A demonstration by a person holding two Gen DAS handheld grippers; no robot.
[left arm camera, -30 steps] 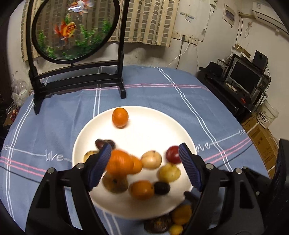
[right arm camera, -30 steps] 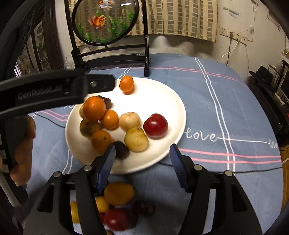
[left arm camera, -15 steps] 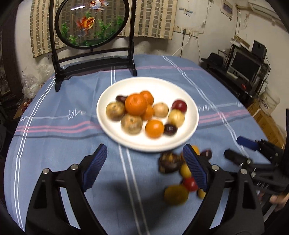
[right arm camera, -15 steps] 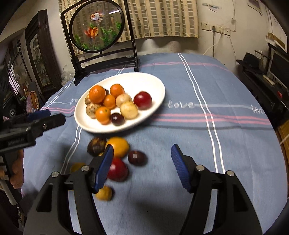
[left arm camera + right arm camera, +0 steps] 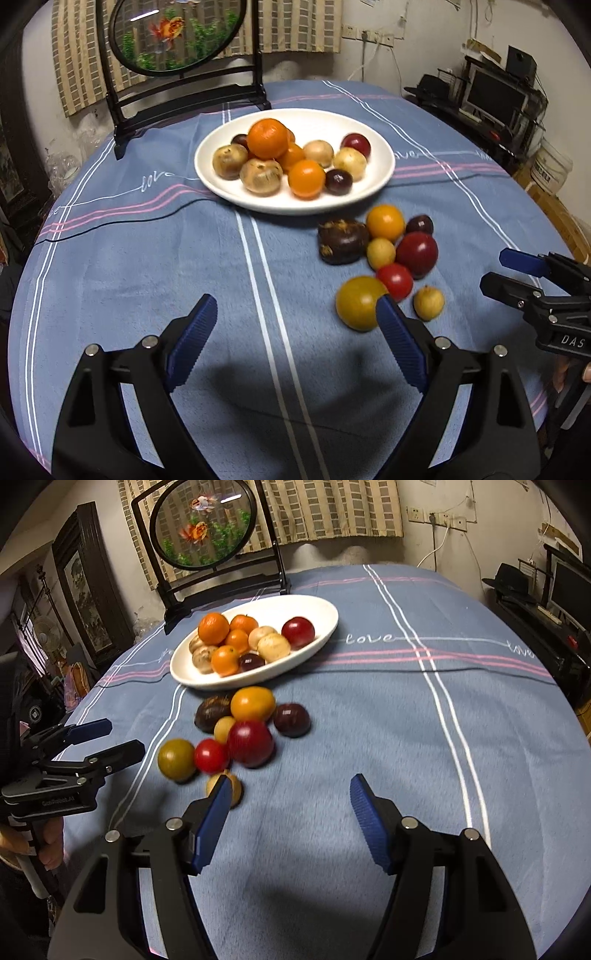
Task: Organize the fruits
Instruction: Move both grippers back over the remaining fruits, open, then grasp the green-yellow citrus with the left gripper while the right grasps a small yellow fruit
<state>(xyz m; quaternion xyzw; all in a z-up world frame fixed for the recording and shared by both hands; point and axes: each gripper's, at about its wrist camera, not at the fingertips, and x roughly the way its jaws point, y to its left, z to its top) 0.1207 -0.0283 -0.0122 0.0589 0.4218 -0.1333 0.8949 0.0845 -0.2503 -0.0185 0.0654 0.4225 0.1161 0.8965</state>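
Observation:
A white plate (image 5: 380,173) (image 5: 325,627) holds several fruits: a large orange (image 5: 267,138) (image 5: 213,628) on top, smaller oranges, tan fruits, a red plum (image 5: 355,144) and dark ones. Several loose fruits lie on the blue cloth in front of it: an orange one (image 5: 385,222) (image 5: 253,703), a dark brown one (image 5: 341,240), a big red one (image 5: 417,254) (image 5: 250,743), a small red one (image 5: 210,755), a yellow-green one (image 5: 356,302) (image 5: 176,757). My left gripper (image 5: 295,332) is open and empty, near the yellow-green fruit. My right gripper (image 5: 288,808) is open and empty, right of the loose fruits.
A round fish painting on a black stand (image 5: 184,96) (image 5: 221,576) is behind the plate. The round table has a blue striped cloth (image 5: 147,258). A desk with a monitor (image 5: 495,99) stands off to the right, beyond the table edge.
Both grippers have pulled back and up from the plate. The orange that was between the left fingers now rests on top of the pile in the plate.

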